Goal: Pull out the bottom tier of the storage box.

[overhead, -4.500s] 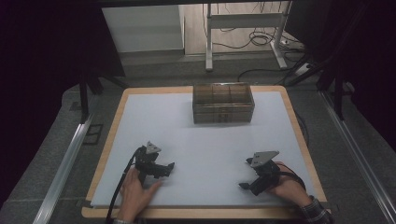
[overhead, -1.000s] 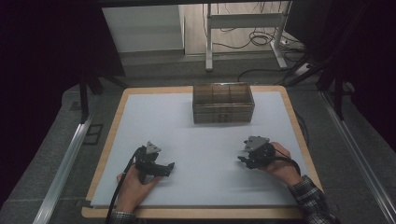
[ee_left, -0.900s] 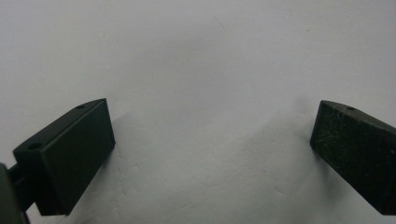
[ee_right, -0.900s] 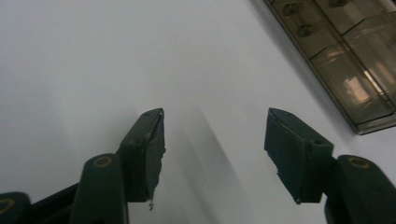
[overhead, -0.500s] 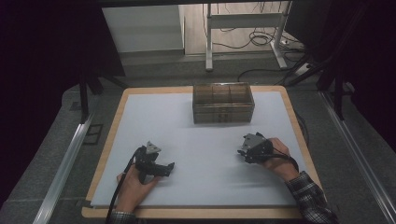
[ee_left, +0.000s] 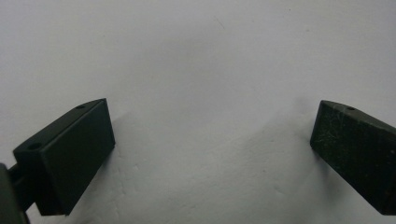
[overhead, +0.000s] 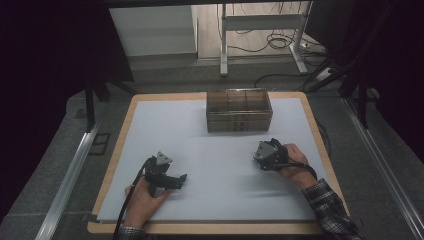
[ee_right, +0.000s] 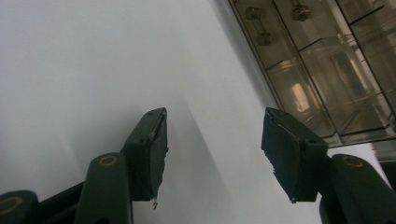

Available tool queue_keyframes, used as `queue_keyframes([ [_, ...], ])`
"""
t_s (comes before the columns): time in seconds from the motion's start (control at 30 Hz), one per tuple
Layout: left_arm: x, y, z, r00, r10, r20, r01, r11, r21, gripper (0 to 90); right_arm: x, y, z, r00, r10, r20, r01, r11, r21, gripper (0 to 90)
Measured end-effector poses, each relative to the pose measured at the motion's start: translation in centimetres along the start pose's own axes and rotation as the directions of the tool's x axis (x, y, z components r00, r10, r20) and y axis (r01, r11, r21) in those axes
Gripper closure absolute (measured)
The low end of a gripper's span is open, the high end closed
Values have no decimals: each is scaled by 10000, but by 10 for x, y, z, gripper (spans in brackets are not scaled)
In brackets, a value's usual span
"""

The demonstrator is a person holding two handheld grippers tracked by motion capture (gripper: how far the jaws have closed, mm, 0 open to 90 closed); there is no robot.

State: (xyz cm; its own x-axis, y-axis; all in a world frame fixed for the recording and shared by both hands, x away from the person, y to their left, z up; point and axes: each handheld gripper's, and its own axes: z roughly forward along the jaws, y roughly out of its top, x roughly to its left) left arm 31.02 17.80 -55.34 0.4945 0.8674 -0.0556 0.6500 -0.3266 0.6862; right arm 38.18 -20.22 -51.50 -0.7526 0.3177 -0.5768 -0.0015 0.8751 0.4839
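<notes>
A clear brown box with drawers and small compartments [overhead: 239, 110] stands at the back middle of the white table mat [overhead: 215, 150]. My left gripper [overhead: 179, 178] rests low on the mat at the front left, its tips pointing right; its jaws [ee_left: 212, 135] stand wide apart over bare mat. My right gripper [overhead: 257, 155] hovers at the right, in front of the box and apart from it. Its jaws [ee_right: 212, 140] are open with nothing between them, and the box [ee_right: 327, 60] lies ahead of them at the upper right.
The mat lies on a wooden board [overhead: 320, 145] with edges on all sides. Beyond the table are a dark floor, cables [overhead: 280, 42] and a white desk frame [overhead: 223, 45]. A metal rail [overhead: 70, 180] runs along the left.
The right hand has come from the front right corner up and left toward the box, and has turned its gripper toward it. The left hand has stayed put.
</notes>
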Motion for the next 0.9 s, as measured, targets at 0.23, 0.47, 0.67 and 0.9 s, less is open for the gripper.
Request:
queue_keyframes([
  [0.23, 0, 0, 0, 10000, 1, -1, -1, 10000, 1, 0, 0, 2, 8, 9977, -361, 579, 356, 9993, 112, 427],
  [0.47, 0, 0, 0, 10000, -14, -1, 14, 10000, -11, 0, 1, 5, 14, 9901, -759, 1185, 730, 9969, 293, 450],
  [0.67, 0, 0, 0, 10000, -11, 4, 11, 10000, -5, 0, 3, 10, 19, 9765, -1397, 1639, 1333, 9899, 493, 459],
  [0.9, 0, 0, 0, 10000, -10, 4, 10, 10000, -5, 0, 5, 15, 25, 9593, -1912, 2077, 1817, 9813, 639, 468],
])
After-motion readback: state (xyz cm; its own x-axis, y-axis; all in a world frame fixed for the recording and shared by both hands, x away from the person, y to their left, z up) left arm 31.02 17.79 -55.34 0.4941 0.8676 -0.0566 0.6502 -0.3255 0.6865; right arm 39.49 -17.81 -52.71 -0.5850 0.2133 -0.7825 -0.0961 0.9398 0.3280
